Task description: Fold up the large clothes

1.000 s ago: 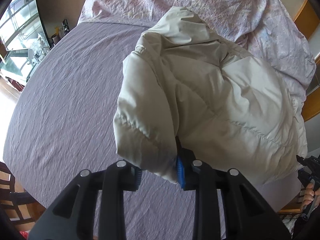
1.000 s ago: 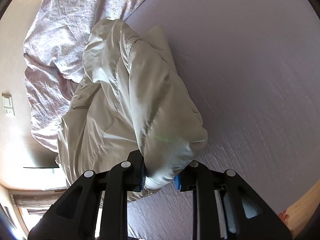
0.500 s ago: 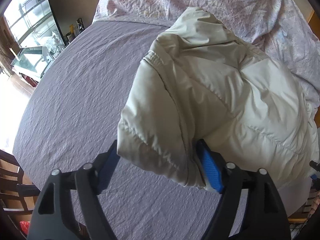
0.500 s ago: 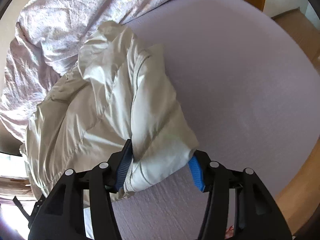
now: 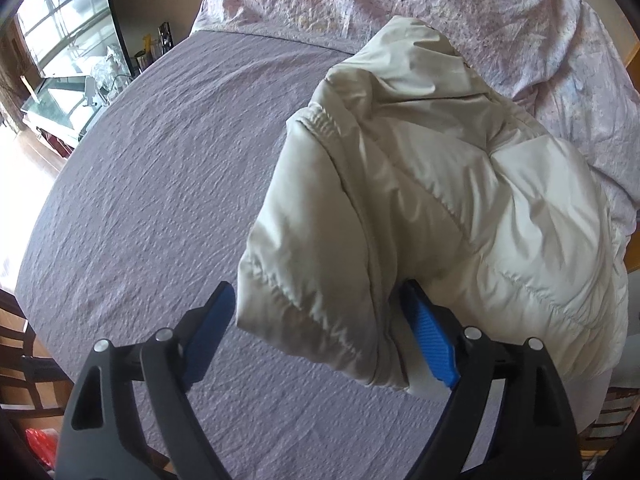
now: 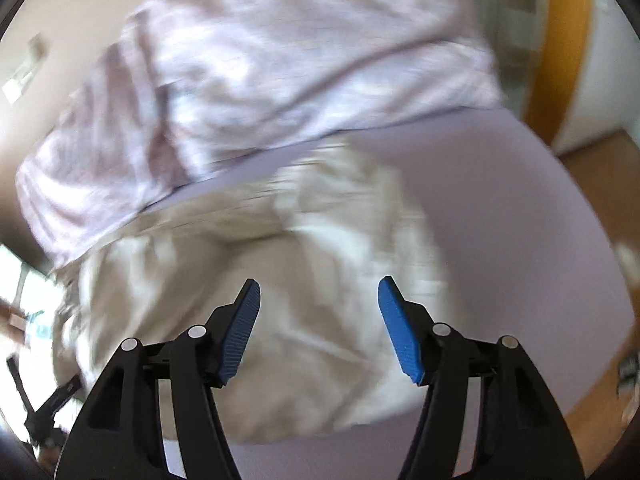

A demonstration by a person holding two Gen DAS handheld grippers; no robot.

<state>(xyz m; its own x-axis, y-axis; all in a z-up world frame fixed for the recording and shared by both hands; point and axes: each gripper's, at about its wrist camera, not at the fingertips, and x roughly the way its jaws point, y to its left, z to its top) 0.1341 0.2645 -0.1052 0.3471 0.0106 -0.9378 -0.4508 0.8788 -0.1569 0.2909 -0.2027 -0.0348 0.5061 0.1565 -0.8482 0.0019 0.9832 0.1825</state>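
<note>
A cream puffer jacket lies bunched on the purple bed sheet, folded over on itself. My left gripper is open, its blue pads wide apart on either side of the jacket's near folded edge. In the right wrist view the picture is blurred by motion. The jacket lies below my right gripper, which is open and holds nothing.
A crumpled pink floral duvet is piled at the head of the bed, also in the right wrist view. A window and cluttered sill are at far left. Wooden chairs stand by the bed's near edge. A wood floor lies right.
Both grippers have opened and let go of the jacket, which now rests on the sheet. The right gripper has swung away fast and its view has turned toward the duvet.
</note>
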